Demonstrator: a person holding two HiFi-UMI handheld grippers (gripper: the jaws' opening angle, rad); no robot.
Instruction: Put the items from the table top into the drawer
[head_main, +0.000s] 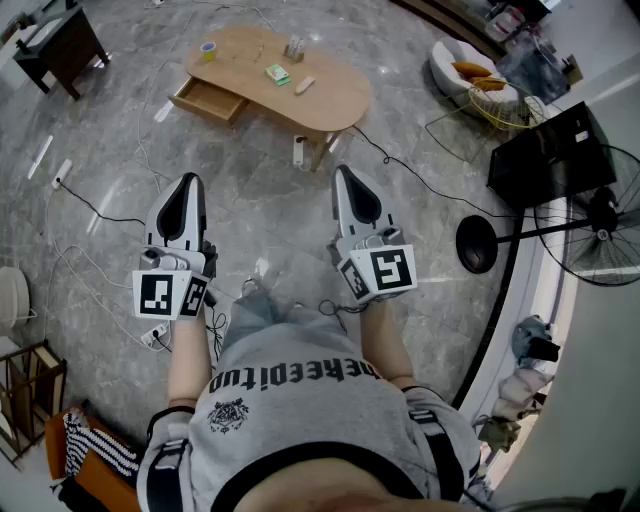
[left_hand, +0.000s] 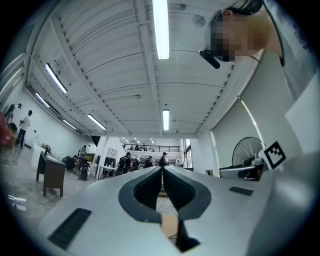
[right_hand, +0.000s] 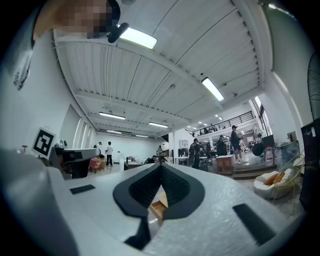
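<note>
Lying in the upper middle of the head view, an oval tabletop (head_main: 340, 95) of smooth pale wood was seen, its rounded edge ringed by open grey marbled floor (head_main: 260, 190) crossed by thin cables (head_main: 410, 172). A shallow wooden drawer (head_main: 210, 100) was seen standing open at its left edge. A tape roll (head_main: 208, 49), a small green box (head_main: 277, 73) and a pale oblong piece (head_main: 304, 85) were spread on it, well apart from the left tongs (head_main: 187, 183) and right tongs (head_main: 345, 175). Both were closed tip to tip, with nothing gripped.
</note>
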